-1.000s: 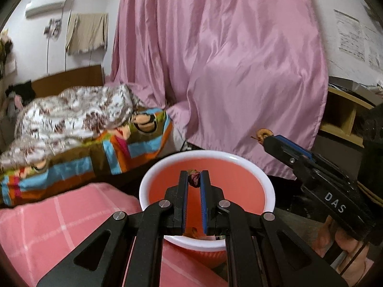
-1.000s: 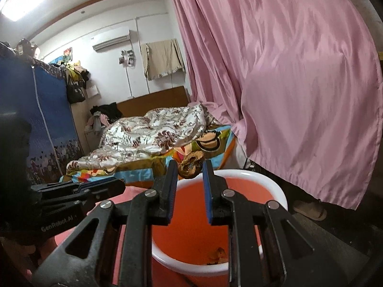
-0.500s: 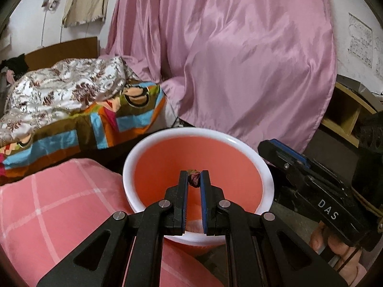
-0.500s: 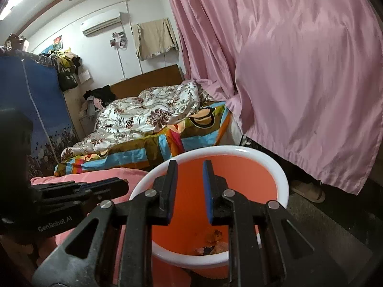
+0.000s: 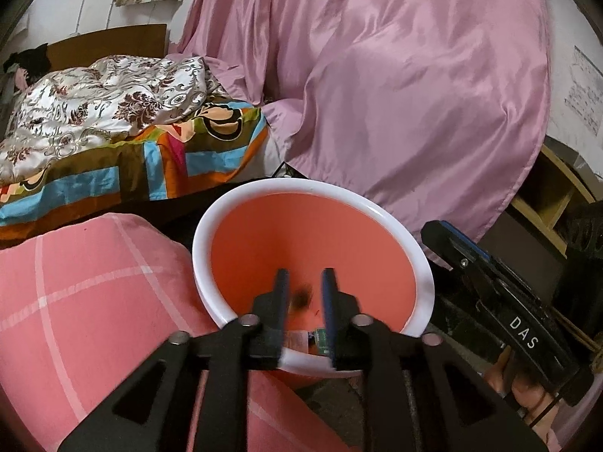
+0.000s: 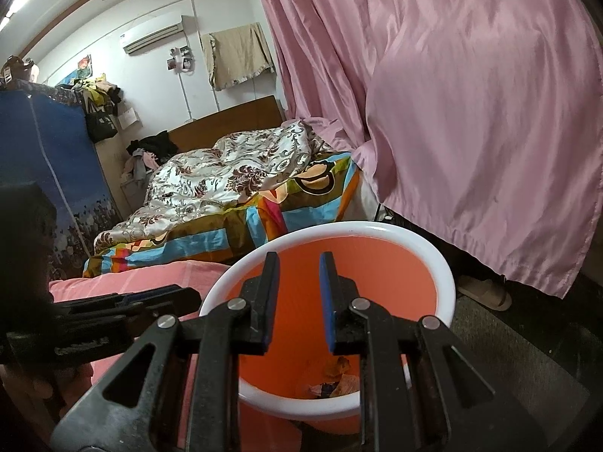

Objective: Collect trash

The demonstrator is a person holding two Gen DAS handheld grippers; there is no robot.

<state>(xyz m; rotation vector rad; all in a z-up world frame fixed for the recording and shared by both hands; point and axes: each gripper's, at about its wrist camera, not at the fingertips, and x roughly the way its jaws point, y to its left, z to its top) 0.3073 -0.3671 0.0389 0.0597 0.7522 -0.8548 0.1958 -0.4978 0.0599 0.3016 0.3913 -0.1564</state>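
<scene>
My left gripper points down into the orange bin, a round container with a white rim standing on the floor just beside a pink checked cushion. Its jaws have just been opening and now stand a small way apart; a small dark scrap sits blurred in the gap between the fingers, touching neither pad as far as I can tell (the blur prevents a finer reading), and it lies inside the bin's mouth. My right gripper is also aimed over the bin rim, its blue-lined fingers set slightly apart with nothing between them. At the bottom of the bin lies a small heap of collected trash, crumpled orange and pale wrappers. Seen from the left wrist, the right gripper is the black body at the right edge of the view, just beside the bin rim, with part of my right hand below it. Behind the bin hangs a pink curtain, and a bed with a patterned quilt stands to the left.
</scene>
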